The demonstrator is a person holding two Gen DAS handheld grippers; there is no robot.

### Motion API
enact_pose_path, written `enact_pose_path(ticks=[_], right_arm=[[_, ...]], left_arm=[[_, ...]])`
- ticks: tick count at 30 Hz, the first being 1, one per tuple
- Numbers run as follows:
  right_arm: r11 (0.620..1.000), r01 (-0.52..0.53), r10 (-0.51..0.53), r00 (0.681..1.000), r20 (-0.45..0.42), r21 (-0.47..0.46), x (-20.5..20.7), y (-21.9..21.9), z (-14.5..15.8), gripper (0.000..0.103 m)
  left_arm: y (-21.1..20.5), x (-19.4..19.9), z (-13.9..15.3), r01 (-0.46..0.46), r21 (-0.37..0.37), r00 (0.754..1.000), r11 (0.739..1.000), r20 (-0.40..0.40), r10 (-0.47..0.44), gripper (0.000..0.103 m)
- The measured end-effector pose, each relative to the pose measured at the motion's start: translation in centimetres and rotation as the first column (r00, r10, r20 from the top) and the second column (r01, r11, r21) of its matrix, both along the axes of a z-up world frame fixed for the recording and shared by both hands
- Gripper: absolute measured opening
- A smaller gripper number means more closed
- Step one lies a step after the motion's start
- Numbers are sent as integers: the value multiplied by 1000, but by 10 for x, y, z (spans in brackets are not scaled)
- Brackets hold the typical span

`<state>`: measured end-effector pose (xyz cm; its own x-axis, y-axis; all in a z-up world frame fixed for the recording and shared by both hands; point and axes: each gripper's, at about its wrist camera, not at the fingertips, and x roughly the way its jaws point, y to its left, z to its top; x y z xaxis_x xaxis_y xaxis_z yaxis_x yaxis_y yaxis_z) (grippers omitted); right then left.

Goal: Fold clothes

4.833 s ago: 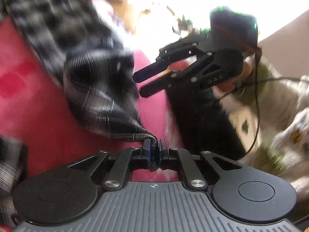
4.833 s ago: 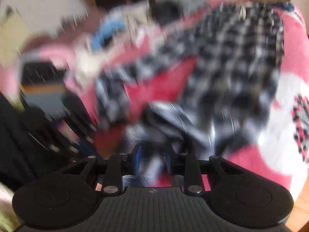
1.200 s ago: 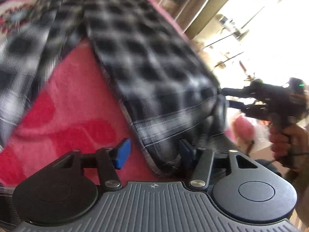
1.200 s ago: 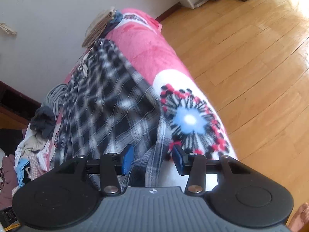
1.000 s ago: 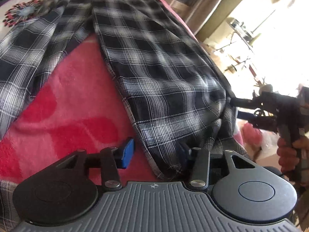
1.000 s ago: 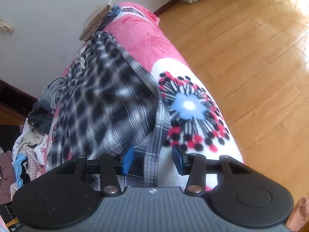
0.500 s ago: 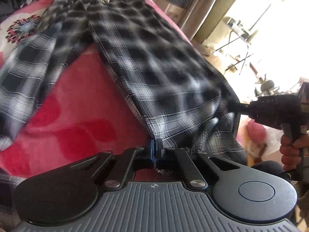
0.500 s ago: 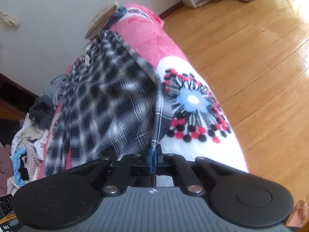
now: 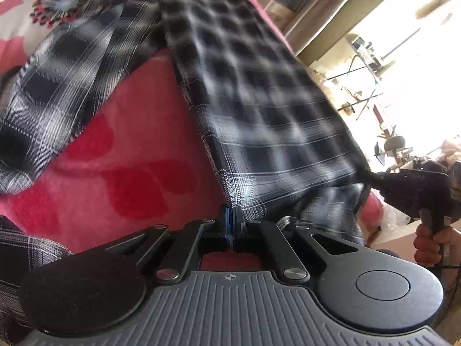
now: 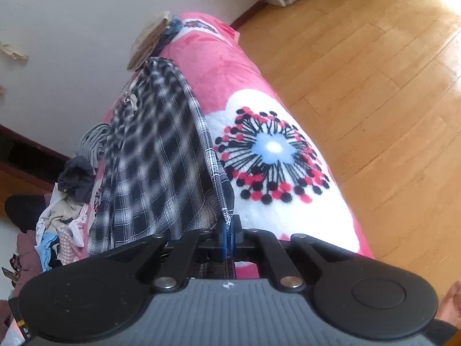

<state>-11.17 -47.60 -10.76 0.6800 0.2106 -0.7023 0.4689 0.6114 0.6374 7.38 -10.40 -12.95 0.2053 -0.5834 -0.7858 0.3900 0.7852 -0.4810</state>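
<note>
Black and white plaid trousers point(image 9: 253, 92) lie along a pink blanket point(image 9: 121, 155), the other leg point(image 9: 57, 80) spread to the left. My left gripper point(image 9: 232, 219) is shut on the hem corner of the near leg. My right gripper point(image 10: 229, 227) is shut on the opposite hem corner of the same leg point(image 10: 161, 155). In the left wrist view the right gripper point(image 9: 374, 177) grips the cloth at the far right, and the hem is stretched between the two.
The blanket point(image 10: 288, 210) has a flower print. A heap of other clothes point(image 10: 63, 216) lies at the left of the bed, a folded pile point(image 10: 149, 40) at its far end. Wooden floor point(image 10: 374, 72) runs along the right. A hand point(image 9: 429, 245) holds the right gripper.
Both grippers have closed on the hem of the trouser leg, which they straddled open a second ago. The leg is now pulled taut and lifted a little.
</note>
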Motion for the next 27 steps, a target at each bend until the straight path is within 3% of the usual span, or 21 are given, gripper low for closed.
enact_pose_path(ticks=[3, 6, 8, 10, 14, 20, 22, 27], right_arm=[[1000, -8, 7, 999, -46, -26, 1, -1, -13, 2], [1000, 0, 0, 995, -99, -8, 2, -5, -28, 3], [1000, 3, -3, 995, -99, -2, 2, -8, -24, 12], [997, -14, 6, 995, -100, -77, 7, -10, -8, 21], [967, -67, 54, 997, -57, -245, 35, -19, 24, 22], [922, -125, 155, 987, 53, -367, 145, -27, 52, 30], [920, -167, 204, 976, 70, -354, 189, -27, 48, 41], [915, -181, 208, 977, 37, -359, 287, -33, 28, 42]], left_arm=[[-5, 4, -17, 13, 42, 999, 999, -33, -12, 0], [-6, 5, -13, 30, 46, 999, 998, -29, -29, 1], [-3, 3, -7, 43, 59, 999, 997, -16, -42, 5], [2, 1, -2, 52, 76, 999, 996, -9, -51, 11], [8, 0, 11, 63, 125, 996, 990, 46, -70, 15], [-14, 15, 26, 103, 167, 977, 981, 168, -132, 16], [-24, 20, 24, 119, 169, 968, 978, 198, -152, 16], [-39, 28, 9, 156, 169, 964, 973, 190, -187, 16]])
